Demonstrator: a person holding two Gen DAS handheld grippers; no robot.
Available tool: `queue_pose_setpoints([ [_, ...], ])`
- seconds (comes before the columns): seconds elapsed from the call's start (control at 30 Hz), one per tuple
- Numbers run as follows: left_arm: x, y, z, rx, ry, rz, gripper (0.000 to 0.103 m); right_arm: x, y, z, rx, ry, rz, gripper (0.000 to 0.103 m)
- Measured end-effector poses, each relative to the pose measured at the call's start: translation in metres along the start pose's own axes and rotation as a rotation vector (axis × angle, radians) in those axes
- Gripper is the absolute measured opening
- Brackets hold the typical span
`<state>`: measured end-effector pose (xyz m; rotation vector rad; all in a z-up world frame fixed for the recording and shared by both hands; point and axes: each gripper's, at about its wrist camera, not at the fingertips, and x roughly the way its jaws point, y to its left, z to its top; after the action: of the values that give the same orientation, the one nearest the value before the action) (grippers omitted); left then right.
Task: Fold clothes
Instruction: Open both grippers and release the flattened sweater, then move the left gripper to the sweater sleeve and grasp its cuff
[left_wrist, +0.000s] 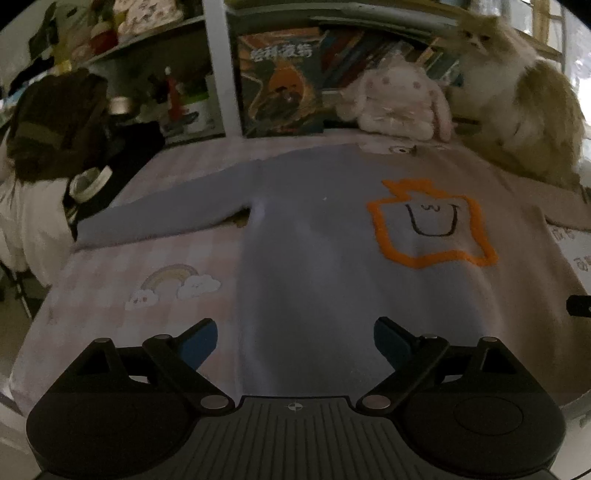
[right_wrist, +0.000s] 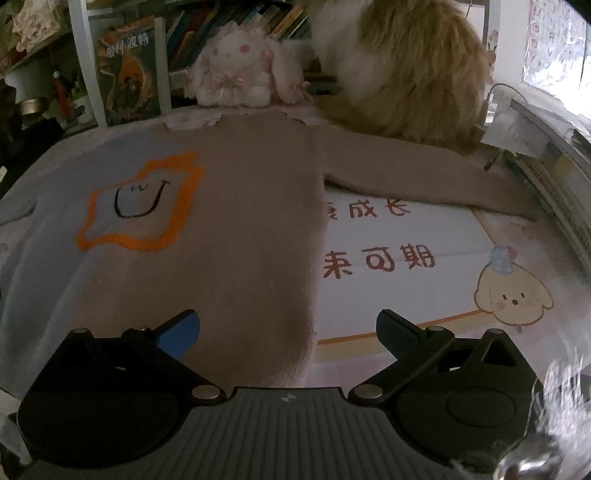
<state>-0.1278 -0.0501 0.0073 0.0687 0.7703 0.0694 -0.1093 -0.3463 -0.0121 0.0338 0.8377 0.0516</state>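
Fingers (left_wrist: 295, 345) (right_wrist: 288, 334) of both grippers spread, empty, above flat blue-and-tan sweater (right_wrist: 240, 221) with sleeves outstretched

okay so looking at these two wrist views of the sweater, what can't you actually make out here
- Sweater hem: hidden in both views behind the gripper bodies.
- Cat: its head is cut off by the top edge in the right view; blurred in the left.
- Blue sleeve cuff: lost in the dark clutter at the left of the left view.
- Tan sleeve: its top edge passes under the cat's fur.
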Motion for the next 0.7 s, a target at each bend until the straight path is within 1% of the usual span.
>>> queue_pose_setpoints([
  [0.17, 0.006, 0.007, 0.005, 0.027, -0.019, -0.03, 0.094, -0.003, 0.005, 0.001, 0.028, -0.02, -0.03, 0.103],
  [0.33, 0.016, 0.029, 0.008, 0.064, -0.034, -0.083, 0.094, -0.006, 0.021, 0.0, 0.067, -0.048, -0.097, 0.103],
  [0.43, 0.023, 0.051, 0.014, 0.11, -0.042, -0.12, 0.094, -0.011, 0.039, -0.003, 0.112, -0.067, -0.148, 0.103],
  [0.5, 0.027, 0.07, 0.02, 0.135, -0.047, -0.133, 0.094, -0.015, 0.056, -0.005, 0.155, -0.065, -0.186, 0.103],
  [0.6, 0.035, 0.1, 0.028, 0.13, -0.06, -0.147, 0.094, -0.023, 0.083, -0.008, 0.184, -0.093, -0.197, 0.103],
  [0.7, 0.046, 0.128, 0.033, 0.123, -0.059, -0.157, 0.094, -0.024, 0.112, -0.012, 0.182, -0.093, -0.224, 0.103],
])
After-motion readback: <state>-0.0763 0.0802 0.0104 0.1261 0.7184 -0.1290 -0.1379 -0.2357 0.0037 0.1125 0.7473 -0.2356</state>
